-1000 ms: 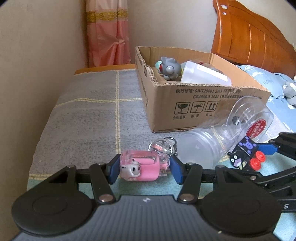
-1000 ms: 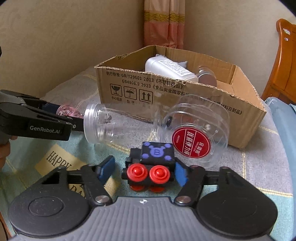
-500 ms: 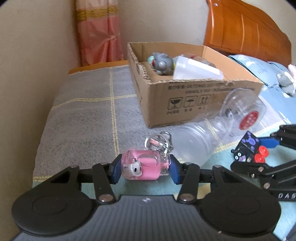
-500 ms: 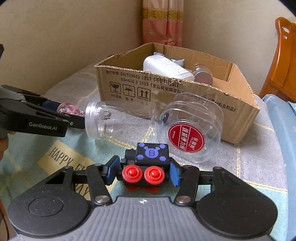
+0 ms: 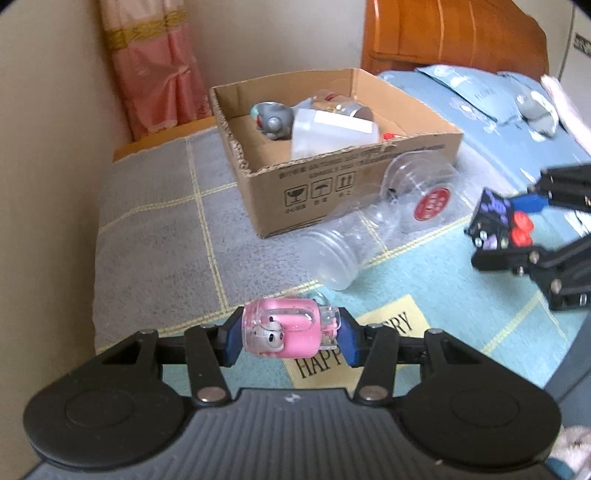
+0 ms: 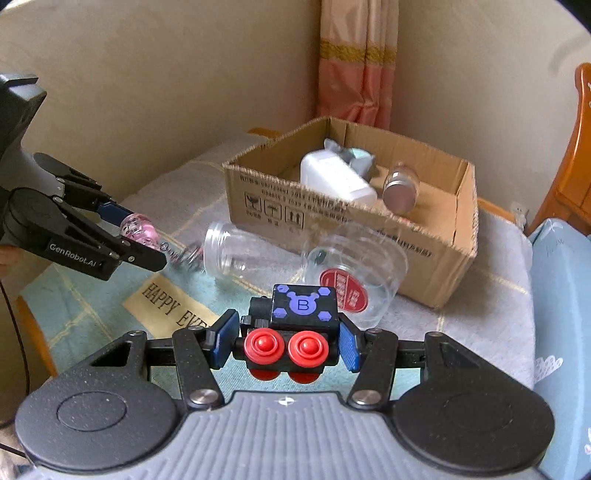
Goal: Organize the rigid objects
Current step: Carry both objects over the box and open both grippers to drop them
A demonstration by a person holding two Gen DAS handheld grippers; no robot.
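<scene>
Left gripper point(image 5: 290, 334) clenched on pink keychain point(image 5: 284, 329), right gripper point(image 6: 282, 343) on black toy point(image 6: 295, 325), both lifted above bed near box point(image 5: 332, 173); probably light, stiff, slippery plastic, best squeezed across flat sides.

Two held toys before an open box on the bed

The cardboard box point(image 5: 343, 192) stands on the blanket point(image 5: 155, 236), far side toward the curtain point(image 5: 155, 66) in the corner; inside lie a plush figure point(image 5: 271, 118), a white container point(image 5: 332, 131) and a metal-lidded jar point(image 6: 400, 188). Two clear jars lie on their sides just before the box's near wall: the narrow jar point(image 5: 340, 254) to the left, the wide jar point(image 5: 421, 192) to its right, touching the box. The capsule keychain point(image 5: 286, 330) sits between the left gripper point(image 5: 288, 338) pads, nearer than the jars; the block toy point(image 6: 295, 332) sits in the right gripper point(image 6: 284, 341), to the right. The headboard point(image 5: 454, 33) rises behind
</scene>
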